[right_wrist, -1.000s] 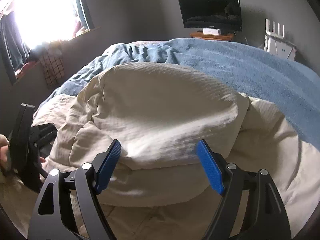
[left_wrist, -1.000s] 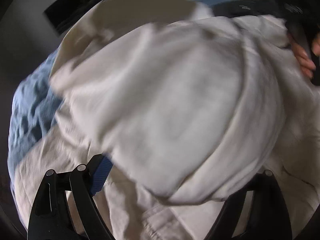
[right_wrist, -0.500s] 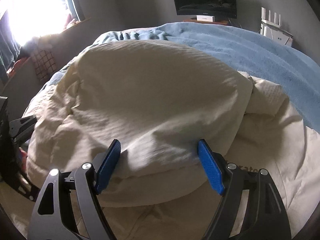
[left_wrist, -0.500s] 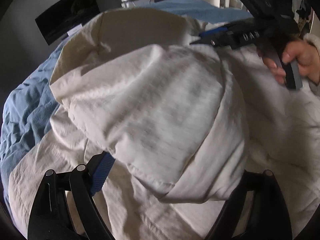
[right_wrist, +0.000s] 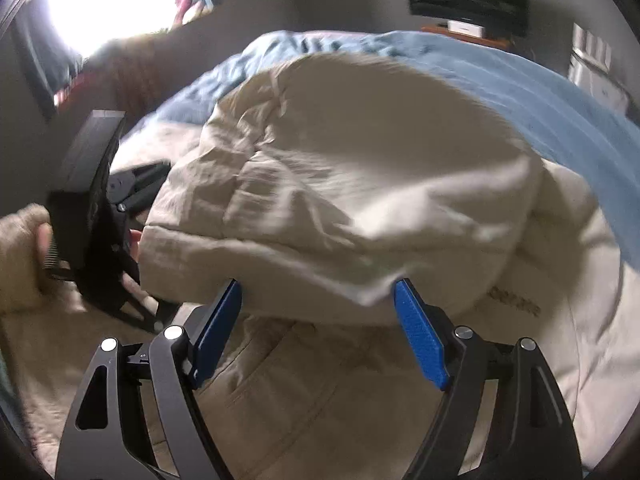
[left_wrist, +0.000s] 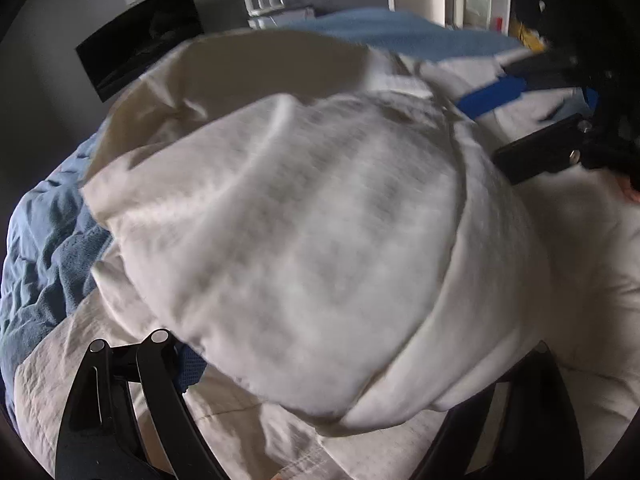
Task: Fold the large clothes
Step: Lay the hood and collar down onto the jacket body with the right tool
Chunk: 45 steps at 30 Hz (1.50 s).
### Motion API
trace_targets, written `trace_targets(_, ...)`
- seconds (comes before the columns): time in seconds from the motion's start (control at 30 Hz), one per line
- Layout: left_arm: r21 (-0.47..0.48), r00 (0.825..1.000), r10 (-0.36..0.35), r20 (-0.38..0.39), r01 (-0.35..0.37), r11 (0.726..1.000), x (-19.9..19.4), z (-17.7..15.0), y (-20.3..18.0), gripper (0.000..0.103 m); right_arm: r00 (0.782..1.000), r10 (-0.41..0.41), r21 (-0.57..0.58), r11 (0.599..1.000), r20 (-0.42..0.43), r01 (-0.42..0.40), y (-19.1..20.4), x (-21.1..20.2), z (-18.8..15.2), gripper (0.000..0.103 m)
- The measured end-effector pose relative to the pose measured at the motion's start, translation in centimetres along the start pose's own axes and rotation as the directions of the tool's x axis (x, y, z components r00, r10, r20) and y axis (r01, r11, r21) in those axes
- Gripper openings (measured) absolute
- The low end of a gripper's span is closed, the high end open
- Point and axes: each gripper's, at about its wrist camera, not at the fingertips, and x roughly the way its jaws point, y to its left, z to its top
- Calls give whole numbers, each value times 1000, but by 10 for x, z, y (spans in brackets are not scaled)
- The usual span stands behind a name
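Observation:
A large cream garment [left_wrist: 320, 220] lies bunched on a bed with a blue blanket [left_wrist: 44, 248]. A folded-over part of it bulges over my left gripper [left_wrist: 340, 368], whose jaws stand wide apart; cloth drapes over them and hides the right pad. In the right wrist view the same garment [right_wrist: 360, 184] rises in front of my right gripper [right_wrist: 318, 316], which is open with the cloth's folded edge lying between its blue pads [right_wrist: 420, 340]. The right gripper shows in the left wrist view [left_wrist: 532, 80], and the left gripper shows in the right wrist view [right_wrist: 100, 216].
The blue blanket [right_wrist: 520, 88] covers the far side of the bed. A dark TV [left_wrist: 140, 56] and a white router [left_wrist: 264, 4] stand by the grey wall. A bright window [right_wrist: 100, 0] is at the left in the right wrist view.
The raised fold of the garment has shifted and both views are blurred by motion. The right gripper has pulled back to the far right edge of the left wrist view. Both stay open.

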Motion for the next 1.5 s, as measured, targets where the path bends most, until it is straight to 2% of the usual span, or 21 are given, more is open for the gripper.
trace_targets(0.1, 1, 1000, -4, -5, 4, 1000, 3, 3, -6, 84, 1000, 17, -12, 1000, 3, -17, 11, 21, 11, 75)
trace_targets(0.33, -101, 997, -72, -9, 71, 992, -5, 3, -4, 83, 993, 112, 40, 993, 20, -113, 13, 61, 44, 75)
trace_targets(0.4, -188, 993, -118, -15, 113, 976, -4, -2, 9, 83, 990, 136, 48, 989, 25, -137, 11, 66, 47, 75)
trace_targets(0.47, -222, 990, -140, -24, 131, 966, -1, -8, 18, 83, 989, 145, 74, 986, 27, -146, 9, 68, 48, 75)
trace_targets(0.6, -222, 985, -164, -60, 147, 964, 7, -9, 18, 82, 985, 169, 99, 980, 26, -171, 3, 56, 35, 75)
trace_targets(0.63, -218, 982, -176, -61, 159, 963, 8, -8, 17, 77, 983, 179, 116, 977, 25, -181, -3, 51, 26, 75)
trace_targets(0.7, -187, 986, -154, -69, 139, 972, 9, -5, 13, 56, 977, 212, 184, 960, 14, -211, -15, 43, 11, 75)
trace_targets(0.73, -168, 989, -127, -73, 113, 979, 10, -3, 12, 50, 974, 226, 201, 954, 14, -225, -19, 39, 6, 75)
trace_targets(0.77, -153, 990, -118, -71, 106, 982, 10, -1, 10, 49, 972, 235, 211, 949, 16, -233, -21, 33, 0, 75)
trace_targets(0.83, -149, 991, -122, -61, 111, 983, 9, 4, 11, 37, 970, 240, 217, 946, 28, -240, -24, 28, -1, 75)
trace_targets(0.97, -131, 988, -150, -32, 145, 981, -11, -3, 11, 34, 976, 212, 237, 947, 45, -217, -31, 29, 8, 75)
trace_targets(1.07, -126, 989, -142, -35, 136, 983, -14, -2, 17, 35, 963, 261, 283, 921, 63, -268, -38, 42, 20, 75)
trace_targets(1.1, -129, 990, -136, -36, 131, 983, -15, -4, 15, 36, 953, 297, 305, 903, 64, -302, -40, 49, 23, 73)
trace_targets(1.13, -134, 990, -134, -37, 128, 983, -15, -4, 15, 40, 947, 315, 314, 894, 64, -319, -41, 53, 26, 64)
trace_targets(1.17, -137, 990, -134, -38, 127, 982, -16, -5, 10, 44, 945, 321, 313, 892, 68, -326, -40, 59, 29, 59)
trace_targets(1.2, -138, 989, -139, -44, 132, 982, -14, -3, 11, 45, 949, 309, 302, 900, 69, -315, -39, 64, 32, 43)
trace_targets(1.23, -136, 989, -139, -46, 131, 982, -14, -2, 12, 43, 950, 304, 283, 907, 70, -311, -35, 67, 34, 19)
trace_targets(1.3, -136, 990, -136, -34, 130, 982, -15, -1, 11, 43, 946, 313, 275, 905, 82, -324, -33, 71, 35, 3)
trace_targets(1.37, -155, 989, -143, -22, 138, 978, -15, 4, 14, 42, 949, 296, 253, 915, 110, -315, -30, 67, 40, 1)
trace_targets(1.4, -165, 989, -147, -17, 142, 976, -23, -11, 15, 42, 949, 290, 240, 919, 122, -312, -28, 65, 43, 1)
trace_targets(1.5, -187, 988, -150, -22, 144, 972, -28, -25, 18, 41, 946, 295, 244, 916, 133, -320, -25, 66, 51, 1)
